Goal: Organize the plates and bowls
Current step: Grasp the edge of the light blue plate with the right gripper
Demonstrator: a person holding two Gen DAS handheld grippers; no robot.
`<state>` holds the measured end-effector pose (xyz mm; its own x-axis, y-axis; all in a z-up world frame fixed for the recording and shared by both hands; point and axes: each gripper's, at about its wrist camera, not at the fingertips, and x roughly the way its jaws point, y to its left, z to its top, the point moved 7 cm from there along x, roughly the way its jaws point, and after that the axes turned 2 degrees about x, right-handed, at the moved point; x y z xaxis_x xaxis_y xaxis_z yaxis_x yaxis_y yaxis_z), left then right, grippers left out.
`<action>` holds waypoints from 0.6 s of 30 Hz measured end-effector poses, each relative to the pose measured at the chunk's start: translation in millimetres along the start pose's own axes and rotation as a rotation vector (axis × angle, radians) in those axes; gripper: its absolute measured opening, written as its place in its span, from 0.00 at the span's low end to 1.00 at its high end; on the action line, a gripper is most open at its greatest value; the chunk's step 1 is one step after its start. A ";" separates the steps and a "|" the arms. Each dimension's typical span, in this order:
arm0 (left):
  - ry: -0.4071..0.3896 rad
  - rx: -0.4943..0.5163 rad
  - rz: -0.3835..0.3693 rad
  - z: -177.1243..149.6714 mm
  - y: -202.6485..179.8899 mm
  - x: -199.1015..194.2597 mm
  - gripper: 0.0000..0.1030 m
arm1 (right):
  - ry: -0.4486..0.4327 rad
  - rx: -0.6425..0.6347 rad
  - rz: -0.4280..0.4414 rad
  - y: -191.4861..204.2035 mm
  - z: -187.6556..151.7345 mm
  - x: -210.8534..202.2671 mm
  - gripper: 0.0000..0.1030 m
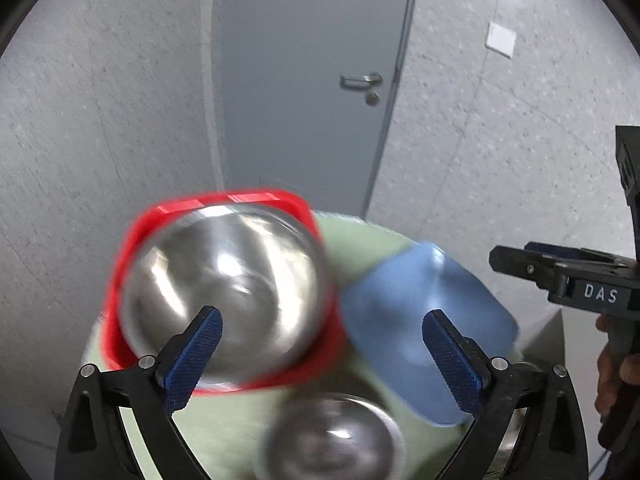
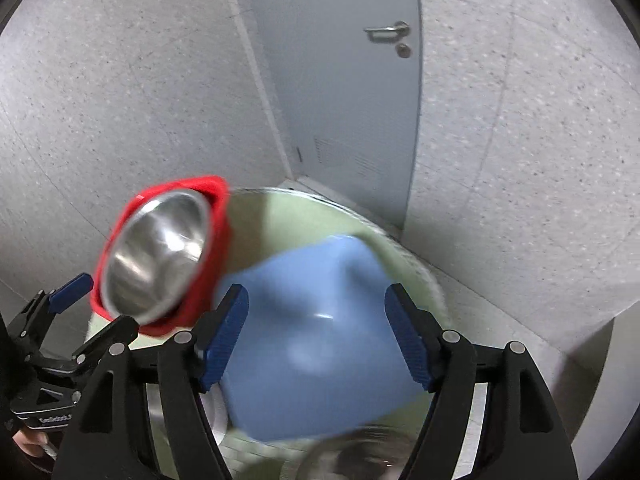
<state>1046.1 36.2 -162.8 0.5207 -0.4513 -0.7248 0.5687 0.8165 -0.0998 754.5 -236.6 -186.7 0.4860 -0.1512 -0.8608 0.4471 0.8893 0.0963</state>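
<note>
A steel bowl (image 1: 224,292) sits inside a red square plate (image 1: 128,272) on a round pale green table (image 1: 348,240). A blue square plate (image 1: 420,320) lies to its right. A second steel bowl (image 1: 332,440) sits near the front edge. My left gripper (image 1: 322,336) is open above the red plate and the blue one, holding nothing. My right gripper (image 2: 316,328) is open over the blue plate (image 2: 320,340), holding nothing. The red plate (image 2: 216,256) and its bowl (image 2: 156,256) show at the left of the right wrist view. Both views are motion-blurred.
A grey door (image 1: 312,80) with a lever handle (image 1: 360,80) stands behind the table between speckled grey walls (image 1: 100,120). The right gripper body (image 1: 580,284) shows at the right of the left view. The left gripper (image 2: 64,320) shows at the left of the right view.
</note>
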 end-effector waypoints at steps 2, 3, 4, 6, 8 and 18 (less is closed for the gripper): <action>0.036 -0.010 0.025 -7.9 -17.5 7.3 0.96 | 0.027 -0.001 0.003 -24.3 -5.5 6.2 0.71; 0.059 -0.022 0.039 -10.6 -26.3 11.4 0.96 | 0.046 -0.001 0.007 -35.6 -9.4 11.6 0.71; 0.077 -0.028 0.039 -16.7 -34.9 14.7 0.96 | 0.060 -0.005 0.012 -43.9 -13.1 15.2 0.71; 0.103 -0.041 0.067 -19.8 -48.2 23.0 0.96 | 0.096 -0.017 0.021 -60.7 -20.3 27.9 0.71; 0.130 -0.055 0.105 -27.5 -57.2 28.9 0.96 | 0.130 -0.027 0.039 -69.6 -25.6 39.9 0.71; 0.239 -0.088 0.207 -24.6 -89.2 75.2 0.82 | 0.227 -0.073 0.144 -76.4 -51.7 74.3 0.70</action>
<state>1018.9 -61.7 -225.2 0.4495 -0.1840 -0.8741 0.4041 0.9146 0.0153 717.6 -293.4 -283.8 0.3566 0.0722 -0.9314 0.3265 0.9245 0.1967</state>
